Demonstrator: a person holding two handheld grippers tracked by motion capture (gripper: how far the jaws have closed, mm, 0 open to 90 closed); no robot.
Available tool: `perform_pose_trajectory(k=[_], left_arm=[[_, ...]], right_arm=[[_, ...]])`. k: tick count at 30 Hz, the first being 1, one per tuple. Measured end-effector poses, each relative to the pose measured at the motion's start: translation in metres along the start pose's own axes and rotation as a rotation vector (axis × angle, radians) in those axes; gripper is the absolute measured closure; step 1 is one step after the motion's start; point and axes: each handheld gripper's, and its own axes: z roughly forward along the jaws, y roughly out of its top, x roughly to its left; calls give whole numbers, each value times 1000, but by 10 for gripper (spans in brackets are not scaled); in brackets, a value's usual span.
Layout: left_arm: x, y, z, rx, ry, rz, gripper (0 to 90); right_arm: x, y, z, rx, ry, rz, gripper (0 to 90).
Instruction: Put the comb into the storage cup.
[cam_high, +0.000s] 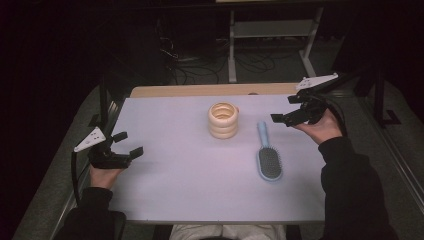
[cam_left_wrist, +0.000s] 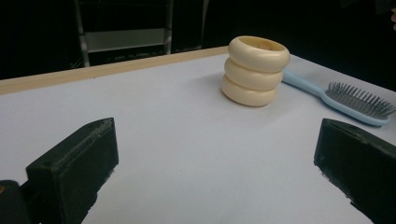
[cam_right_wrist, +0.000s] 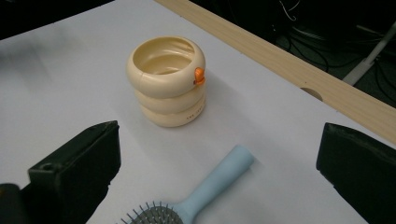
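Cream ringed cup (cam_right_wrist: 166, 81), small unreadable print near base

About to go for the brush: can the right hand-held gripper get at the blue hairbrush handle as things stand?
Probably yes. The right hand-held gripper is open and close to the hairbrush; bare table lies between them, and the cream ring-shaped holder stands off to the side.

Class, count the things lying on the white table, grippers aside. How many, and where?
2: a cream ringed holder near the middle, and a blue hairbrush to its right, nearer the person.
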Motion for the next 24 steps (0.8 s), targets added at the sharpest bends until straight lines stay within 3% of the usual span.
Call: perform_pose_trajectory(k=[6, 13, 24], left_arm=[[0, 0, 0, -3, -1, 1, 0], [0, 0, 0, -3, 0, 0, 0], [0, 0, 0, -1, 0, 2, 0]], right_arm=[[-6, 2, 6, -24, 24, 27, 0], [-10, 0, 14, 0, 10, 23, 3], [-16, -3, 31, 22, 22, 25, 92]])
